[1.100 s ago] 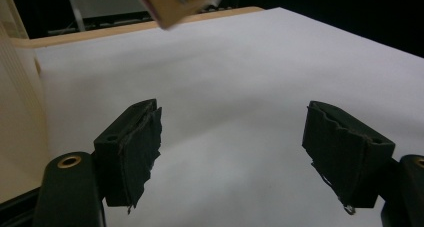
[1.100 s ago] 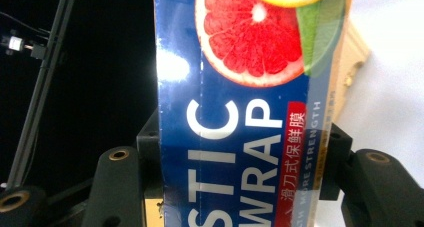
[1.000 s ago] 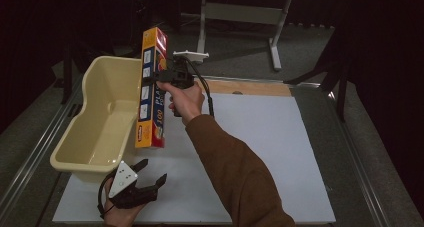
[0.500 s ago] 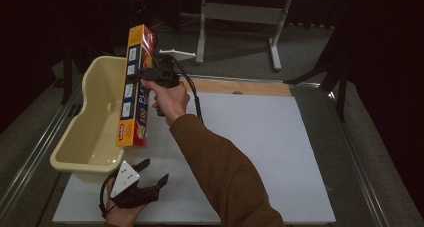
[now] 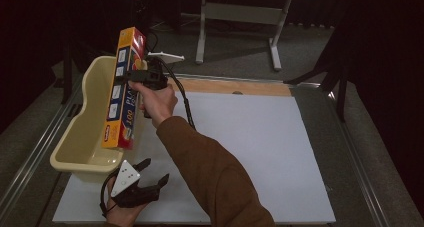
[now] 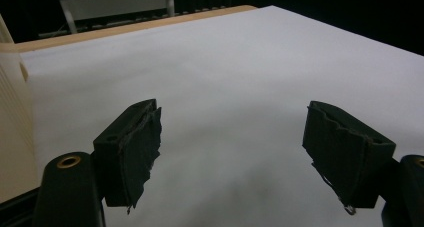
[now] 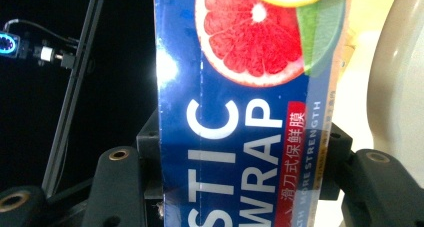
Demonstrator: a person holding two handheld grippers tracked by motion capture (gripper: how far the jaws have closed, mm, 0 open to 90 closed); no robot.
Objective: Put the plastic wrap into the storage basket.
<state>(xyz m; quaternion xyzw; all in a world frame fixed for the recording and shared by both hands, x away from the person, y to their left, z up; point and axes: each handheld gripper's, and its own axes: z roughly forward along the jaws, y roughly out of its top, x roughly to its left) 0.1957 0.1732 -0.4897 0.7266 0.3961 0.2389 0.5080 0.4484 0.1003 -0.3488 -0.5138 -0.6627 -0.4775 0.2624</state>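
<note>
The right gripper (image 5: 137, 77) is clamped on a long plastic wrap box (image 5: 122, 89), with its fingers (image 7: 150, 157) pressed against both narrow sides of the box, as the right gripper view confirms. In the high view the box is held nearly upright, tilted slightly, above the cream plastic tub (image 5: 85, 137), with its lower end inside the tub's outline near the right wall; whether that end touches the tub cannot be determined. The box face shows a grapefruit slice and the lettering "WRAP" in the right gripper view. The right hand (image 5: 157, 99) grips the handle, and a brown sleeve (image 5: 215, 172) extends from the bottom edge. The tub sits at the left edge of the white sheet (image 5: 250, 152) covering the desk (image 5: 240, 86). The left gripper (image 5: 152, 173) rests low over the near-left corner of the sheet, just in front of the tub, with a grey three-cornered plate (image 5: 125, 177) on top. Its fingers (image 6: 132, 152) are spread wide apart with nothing between them, over bare white sheet.
</note>
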